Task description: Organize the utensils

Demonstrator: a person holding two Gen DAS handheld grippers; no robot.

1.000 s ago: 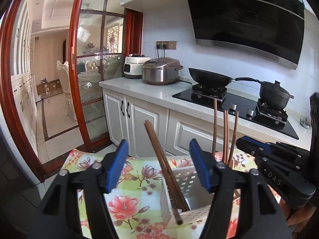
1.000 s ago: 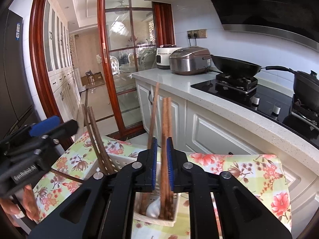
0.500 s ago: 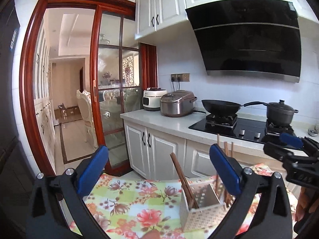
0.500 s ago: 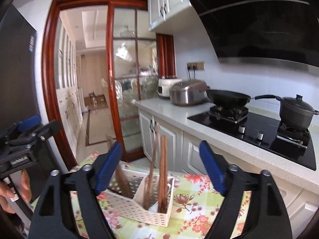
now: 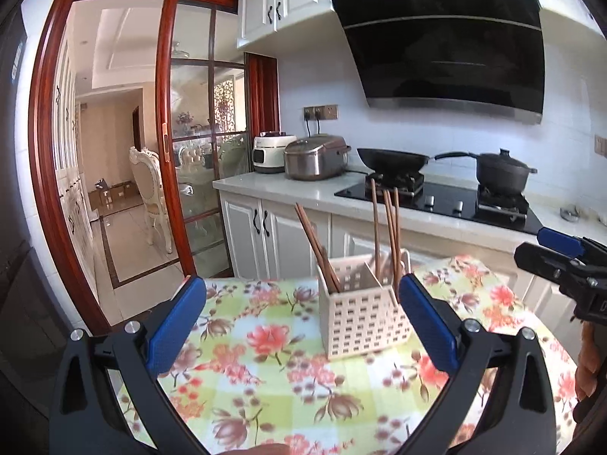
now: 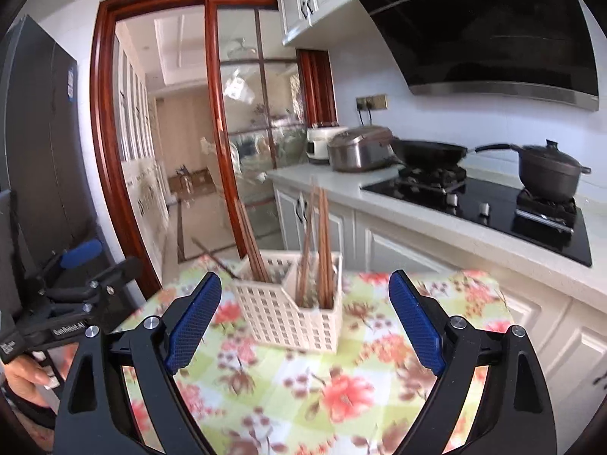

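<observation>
On floral tablecloth (image 5: 265, 345), white caddy (image 5: 362, 316), chopsticks (image 5: 387, 235) upright inside

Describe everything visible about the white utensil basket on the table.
The utensil basket is a cream-white, plastic-looking rectangular caddy with grid-perforated walls and a divider making two compartments. It stands upright on the floral tablecloth. Brown wooden chopsticks stand in both compartments, one bunch leaning outward, the other nearly upright; something pale lies at the bottom, unclear. Both the left claw and right claw are open and apart from it.
</observation>
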